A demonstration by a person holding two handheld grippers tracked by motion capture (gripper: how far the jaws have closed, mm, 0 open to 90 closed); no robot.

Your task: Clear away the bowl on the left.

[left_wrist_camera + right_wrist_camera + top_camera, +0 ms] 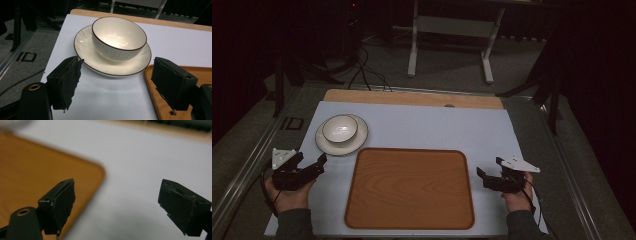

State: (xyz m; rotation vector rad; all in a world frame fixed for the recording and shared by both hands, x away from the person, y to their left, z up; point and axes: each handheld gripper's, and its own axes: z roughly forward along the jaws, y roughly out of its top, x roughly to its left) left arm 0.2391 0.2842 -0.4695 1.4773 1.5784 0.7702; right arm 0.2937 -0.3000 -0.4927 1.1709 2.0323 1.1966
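Observation:
A white bowl (pixel 340 128) with a dark rim stands on a white plate (pixel 328 144) at the left of the pale mat. In the left gripper view the bowl (pixel 118 37) and plate (pixel 85 42) lie just ahead of the jaws. My left gripper (pixel 310 161) (pixel 117 75) is open, below the plate and apart from it, with nothing between the jaws. A wooden tray (pixel 409 187) (pixel 156 100) (pixel 30 170) lies in the middle. My right gripper (pixel 491 166) (pixel 117 197) is open beside the tray's right edge, over bare mat.
The pale mat (pixel 437 127) covers a wooden tabletop (pixel 412 97). Metal rails run along both table sides. Behind the table stand a white frame (pixel 449 30) and some black cables (pixel 362 70) on the floor.

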